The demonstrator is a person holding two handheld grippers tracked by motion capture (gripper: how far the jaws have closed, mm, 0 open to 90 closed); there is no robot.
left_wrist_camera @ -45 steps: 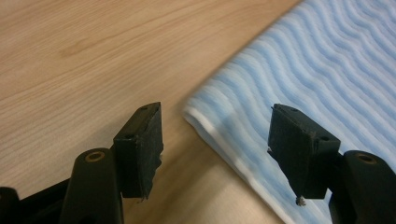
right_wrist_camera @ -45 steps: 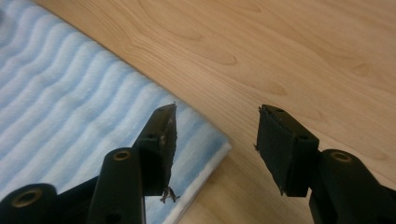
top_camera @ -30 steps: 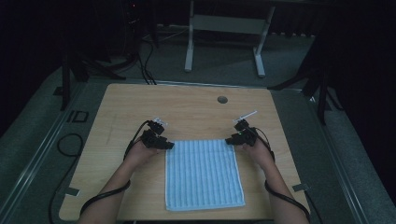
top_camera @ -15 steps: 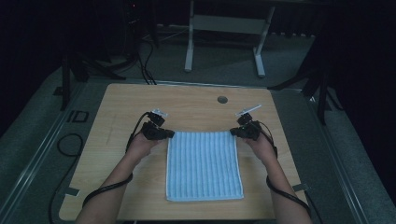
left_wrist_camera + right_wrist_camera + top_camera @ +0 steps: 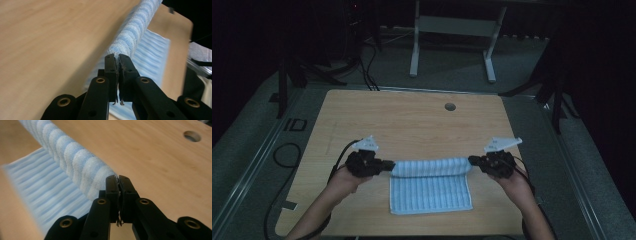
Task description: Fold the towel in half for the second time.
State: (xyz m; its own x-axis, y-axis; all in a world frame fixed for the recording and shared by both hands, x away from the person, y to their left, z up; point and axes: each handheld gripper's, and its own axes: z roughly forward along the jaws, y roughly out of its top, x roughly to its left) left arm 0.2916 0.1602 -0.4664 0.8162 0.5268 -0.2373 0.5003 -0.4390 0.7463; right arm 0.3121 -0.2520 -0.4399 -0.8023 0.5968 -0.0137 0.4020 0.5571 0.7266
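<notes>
A blue-and-white striped towel [image 5: 431,192] lies on the wooden table [image 5: 412,125], its far edge lifted and curled back toward the person. My left gripper [image 5: 390,165] is shut on the towel's far left corner [image 5: 117,55], the cloth pinched between its jaws. My right gripper [image 5: 471,161] is shut on the far right corner [image 5: 115,177]. Both jaws closed on the cloth within the last second. The raised edge [image 5: 431,166] stretches between the two grippers, above the flat part of the towel.
A round cable hole [image 5: 450,106] sits near the table's far edge. Bare wood spreads beyond the towel. Black cables [image 5: 284,165] trail off the table's left side. A white desk frame [image 5: 452,30] stands on the floor behind.
Both grippers closed on the towel's far corners, rose and drew back toward the person. The far edge came off the table and now folds over the rest of the towel.
</notes>
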